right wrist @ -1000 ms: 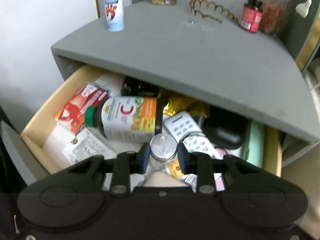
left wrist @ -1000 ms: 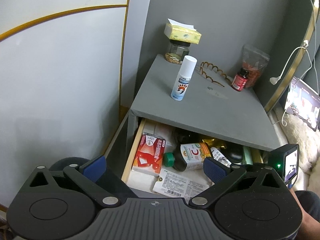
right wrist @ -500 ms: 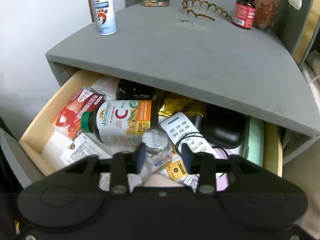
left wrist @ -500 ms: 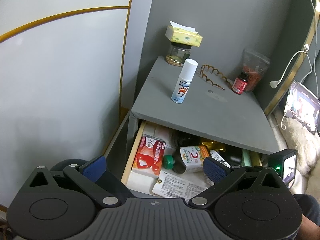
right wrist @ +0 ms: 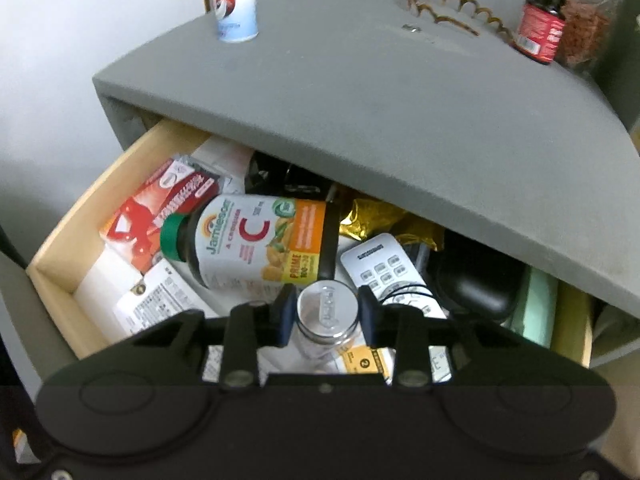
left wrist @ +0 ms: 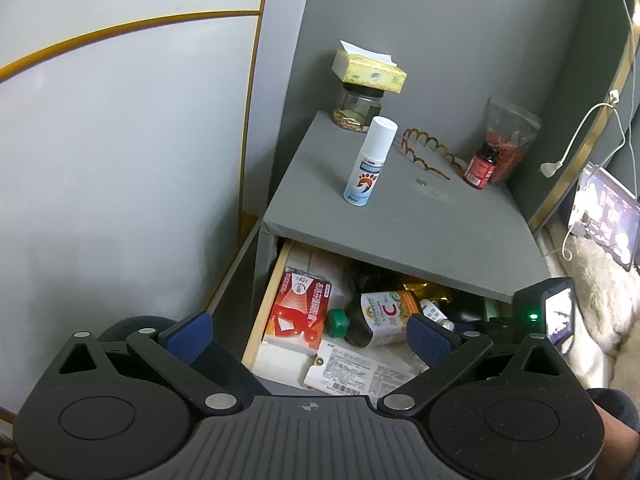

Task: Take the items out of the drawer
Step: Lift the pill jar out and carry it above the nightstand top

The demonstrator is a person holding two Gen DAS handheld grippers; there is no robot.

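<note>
- left gripper [left wrist: 306, 334] hangs back with jaws spread wide and empty, the open drawer [left wrist: 260, 320] ahead of them; best it keeps clear.
- just ahead and left of the right jaws lies the vitamin c bottle [right wrist: 256, 240]; don't knock it on the way up.
- right gripper [right wrist: 326, 316] has its jaws narrowed around a small silver-capped jar [right wrist: 326, 312], both pads look to touch it; squeeze evenly, lift straight.
- ahead and right, the white remote [right wrist: 384, 272] sits close under the nightstand top [right wrist: 360, 92]; mind that overhang.

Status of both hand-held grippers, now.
Left hand-held gripper: open, holding nothing.
Right hand-held gripper: around the small jar; grip cannot be told.
</note>
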